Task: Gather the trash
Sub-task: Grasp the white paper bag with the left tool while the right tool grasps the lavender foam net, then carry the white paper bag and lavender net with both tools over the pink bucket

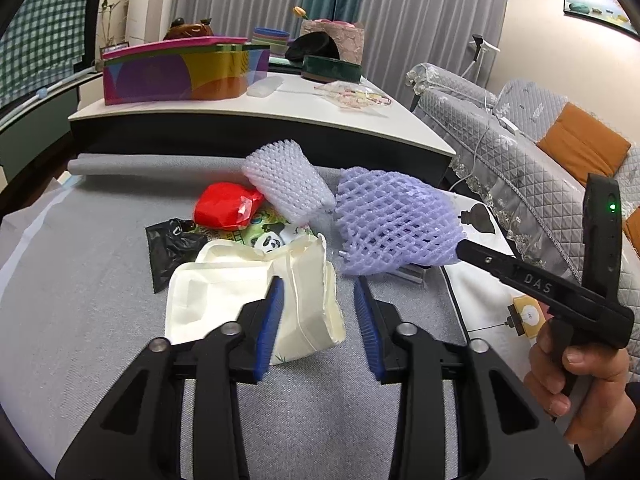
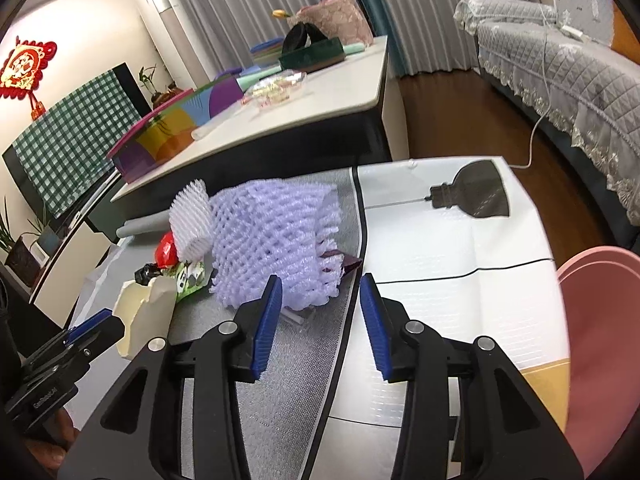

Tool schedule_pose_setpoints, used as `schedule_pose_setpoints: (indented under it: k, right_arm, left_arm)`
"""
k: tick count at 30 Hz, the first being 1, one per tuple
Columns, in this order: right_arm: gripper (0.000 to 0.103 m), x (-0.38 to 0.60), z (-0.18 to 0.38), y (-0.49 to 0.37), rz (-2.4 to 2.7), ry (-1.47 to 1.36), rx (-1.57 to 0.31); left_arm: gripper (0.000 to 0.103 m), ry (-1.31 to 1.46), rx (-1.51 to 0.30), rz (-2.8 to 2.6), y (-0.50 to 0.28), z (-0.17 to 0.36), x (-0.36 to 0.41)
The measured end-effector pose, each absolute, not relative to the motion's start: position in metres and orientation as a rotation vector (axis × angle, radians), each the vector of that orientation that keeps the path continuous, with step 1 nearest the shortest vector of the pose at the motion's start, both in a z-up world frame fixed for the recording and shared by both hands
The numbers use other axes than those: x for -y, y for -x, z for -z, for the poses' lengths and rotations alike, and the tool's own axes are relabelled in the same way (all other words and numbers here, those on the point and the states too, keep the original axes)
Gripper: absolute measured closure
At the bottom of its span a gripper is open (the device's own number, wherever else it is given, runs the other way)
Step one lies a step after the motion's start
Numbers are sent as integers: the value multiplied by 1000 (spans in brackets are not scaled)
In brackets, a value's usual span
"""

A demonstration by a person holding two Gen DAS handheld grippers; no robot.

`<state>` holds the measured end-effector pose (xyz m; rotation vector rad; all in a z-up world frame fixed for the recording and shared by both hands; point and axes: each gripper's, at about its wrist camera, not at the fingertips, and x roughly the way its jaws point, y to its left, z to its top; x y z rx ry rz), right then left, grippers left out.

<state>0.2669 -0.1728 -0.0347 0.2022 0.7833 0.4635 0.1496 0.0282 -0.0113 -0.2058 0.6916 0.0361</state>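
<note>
Trash pile on a grey mat (image 1: 100, 280), w/ both handheld grippers poised over it. Left gripper (image 1: 320, 312) hovers low, blue pads (image 1: 270, 320) spread wide, nothing between them; its left pad sits just in front of a cream paper bag (image 1: 224, 300), contact can't be told. Behind the bag: a black plastic scrap (image 1: 172, 244), a panda-print wrapper (image 1: 268, 240), a red wrapper (image 1: 224, 206) and a white foam net sleeve (image 1: 286, 184), all bunched close together. To their right lies a purple foam net (image 1: 392, 220).

Right gripper (image 2: 320, 312), seen from its own cam, also stands wide apart and empty, aimed at the near edge of that purple foam net (image 2: 272, 240). In the left cam its tip appears at the net's right side; whether it touches can't be told. A pink bin (image 2: 600, 340) sits at the far right on the white printed sheet (image 2: 460, 280). Beyond, a white table (image 1: 280, 108) carries a multicolour box (image 1: 180, 72).
</note>
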Motion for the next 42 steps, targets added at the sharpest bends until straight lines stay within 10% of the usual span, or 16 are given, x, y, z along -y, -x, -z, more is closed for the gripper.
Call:
schedule_pose_setpoints:
  k: [7,14,42]
  right_arm:
    - [61,163,39,-272,-491,-197,-795]
    - [90,155,29,-263,-526,-156,-750]
    - [93,210,-47,-177,-489,-110,-543]
  left_arm:
    - [94,198,-709,-35,-151,11,-29]
    - [99,175,-703,-54,-148,5,-27]
    - [102,120,-573,-33,-109,-37,1]
